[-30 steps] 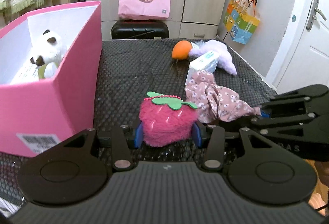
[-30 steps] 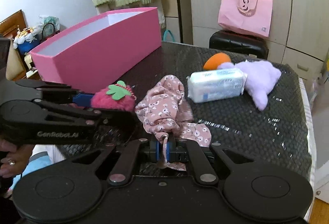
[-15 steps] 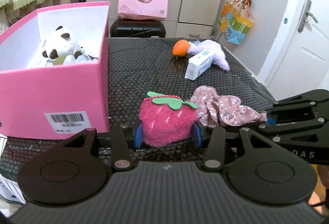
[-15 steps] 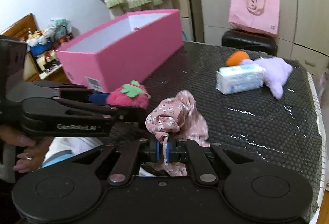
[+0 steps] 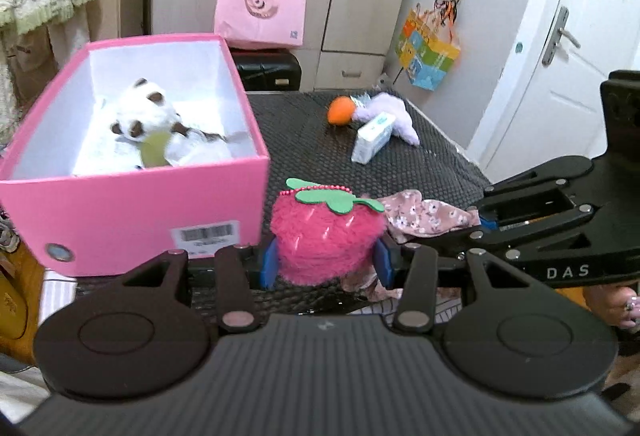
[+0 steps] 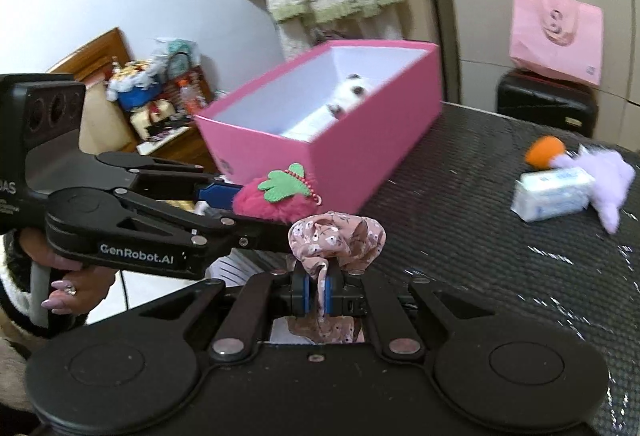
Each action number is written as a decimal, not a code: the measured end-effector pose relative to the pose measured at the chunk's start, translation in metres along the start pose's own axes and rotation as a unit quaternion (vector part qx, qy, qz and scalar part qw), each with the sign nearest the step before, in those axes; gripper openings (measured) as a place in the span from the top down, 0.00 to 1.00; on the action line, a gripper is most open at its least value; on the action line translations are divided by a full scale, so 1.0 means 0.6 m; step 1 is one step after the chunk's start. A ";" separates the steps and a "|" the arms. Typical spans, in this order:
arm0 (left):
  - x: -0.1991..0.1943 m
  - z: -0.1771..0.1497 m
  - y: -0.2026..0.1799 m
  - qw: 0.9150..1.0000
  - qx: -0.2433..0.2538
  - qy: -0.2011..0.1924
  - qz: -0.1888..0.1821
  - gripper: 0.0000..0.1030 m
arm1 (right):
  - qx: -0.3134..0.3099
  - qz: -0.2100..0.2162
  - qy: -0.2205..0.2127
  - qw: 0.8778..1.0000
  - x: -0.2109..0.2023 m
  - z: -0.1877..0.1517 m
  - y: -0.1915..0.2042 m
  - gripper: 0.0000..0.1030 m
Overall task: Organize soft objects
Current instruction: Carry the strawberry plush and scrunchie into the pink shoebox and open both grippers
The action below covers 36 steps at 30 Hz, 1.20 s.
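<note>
My left gripper (image 5: pixel 325 263) is shut on a fuzzy pink strawberry plush (image 5: pixel 326 236) with a green leaf, held in the air near the front corner of the pink box (image 5: pixel 132 211). My right gripper (image 6: pixel 318 294) is shut on a pink floral cloth (image 6: pixel 338 236), lifted just right of the strawberry (image 6: pixel 276 197). The cloth also shows in the left wrist view (image 5: pixel 424 215). The box (image 6: pixel 360 155) holds a white panda plush (image 5: pixel 148 115) and some white items.
On the far right of the black textured table (image 5: pixel 304 139) lie an orange ball (image 5: pixel 340 109), a tissue pack (image 5: pixel 374 137) and a purple plush (image 5: pixel 394 111). A pink tote bag (image 5: pixel 260 11) sits on a black case behind the table.
Both grippers have risen and pulled back toward the table's near edge with their loads. The cloth is now off the table. The box's inside has come into view.
</note>
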<state>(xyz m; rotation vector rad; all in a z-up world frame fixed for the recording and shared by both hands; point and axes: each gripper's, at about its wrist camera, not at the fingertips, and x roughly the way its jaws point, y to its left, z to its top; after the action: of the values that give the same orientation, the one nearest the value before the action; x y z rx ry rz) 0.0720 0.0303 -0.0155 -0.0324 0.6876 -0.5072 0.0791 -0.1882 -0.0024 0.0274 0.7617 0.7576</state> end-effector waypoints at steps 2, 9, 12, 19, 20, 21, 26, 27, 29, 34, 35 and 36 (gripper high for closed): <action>-0.020 0.006 0.011 1.000 -0.002 -0.007 0.004 0.56 | -0.015 0.014 -0.006 1.000 -0.007 0.010 0.012 0.92; -0.078 0.031 0.042 0.998 0.006 -0.042 0.046 0.56 | -0.058 0.038 -0.025 0.997 -0.015 0.054 0.051 0.92; -0.092 0.041 0.054 0.997 0.004 -0.058 0.059 0.56 | -0.071 0.042 -0.041 0.996 -0.013 0.076 0.064 0.92; -0.115 0.072 0.086 0.991 -0.011 -0.104 0.080 0.56 | -0.102 0.013 -0.100 0.990 -0.006 0.128 0.083 0.92; -0.115 0.077 0.090 0.991 -0.011 -0.107 0.084 0.55 | -0.106 0.006 -0.104 0.989 -0.002 0.135 0.085 0.92; -0.115 0.080 0.093 0.990 -0.011 -0.109 0.085 0.55 | -0.111 -0.007 -0.109 0.988 0.002 0.141 0.085 0.91; -0.092 0.103 0.121 0.989 -0.029 -0.117 0.091 0.55 | -0.118 -0.014 -0.114 0.986 0.031 0.177 0.078 0.91; -0.084 0.108 0.126 0.989 -0.033 -0.115 0.092 0.55 | -0.119 -0.013 -0.114 0.986 0.037 0.184 0.077 0.91; -0.070 0.118 0.140 0.989 -0.040 -0.108 0.091 0.55 | -0.121 -0.011 -0.115 0.986 0.051 0.198 0.075 0.91; -0.024 0.146 0.172 0.992 -0.052 -0.079 0.086 0.55 | -0.102 -0.018 -0.108 0.989 0.085 0.233 0.046 0.91; -0.017 0.151 0.180 0.992 -0.055 -0.074 0.085 0.55 | -0.100 -0.019 -0.105 0.989 0.094 0.239 0.042 0.91; -0.011 0.154 0.185 0.992 -0.056 -0.071 0.086 0.55 | -0.099 -0.021 -0.101 0.990 0.104 0.244 0.037 0.91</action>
<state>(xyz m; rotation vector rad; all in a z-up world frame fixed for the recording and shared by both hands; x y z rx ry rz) 0.1730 0.1187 0.0391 -0.1129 0.5723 -0.2973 0.1879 -0.0975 0.0735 -0.0896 0.4911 0.7738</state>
